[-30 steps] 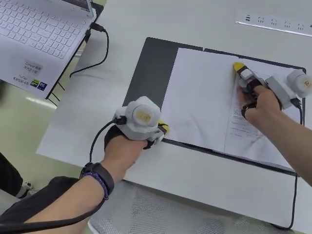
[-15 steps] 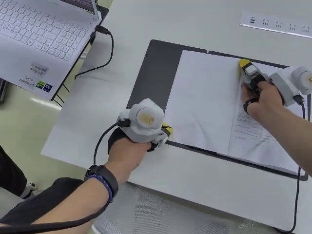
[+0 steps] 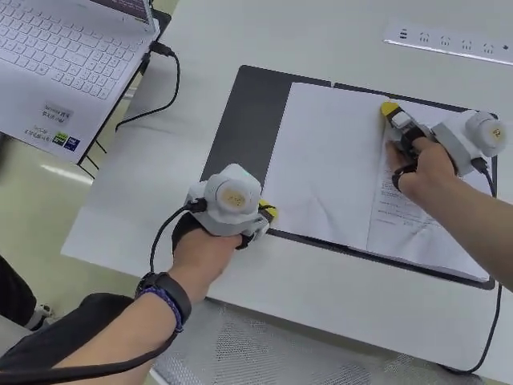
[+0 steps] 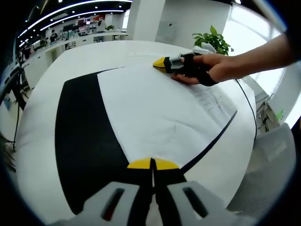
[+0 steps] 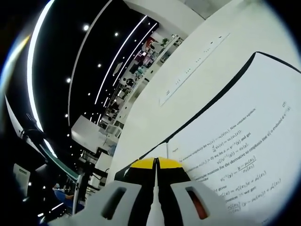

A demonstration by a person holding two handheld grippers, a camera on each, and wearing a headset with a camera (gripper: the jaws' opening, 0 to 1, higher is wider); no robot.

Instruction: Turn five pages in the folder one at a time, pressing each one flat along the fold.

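the right gripper [image 3: 390,110], jaws pressed together with nothing seen between them, rests its yellow tips on the printed page [image 3: 407,228] at the far end of the fold [image 3: 377,180]. the left gripper [image 3: 268,212], likewise closed, sits at the near corner of the turned sheet [image 3: 329,160]. the black folder [image 3: 244,120] lies open on the white table [image 3: 321,32]. this reads as the pressing step; next, i judge, a steady drag down the fold toward the near edge. the paper looks thin, matte and faintly creased, the cover smooth and stiff.
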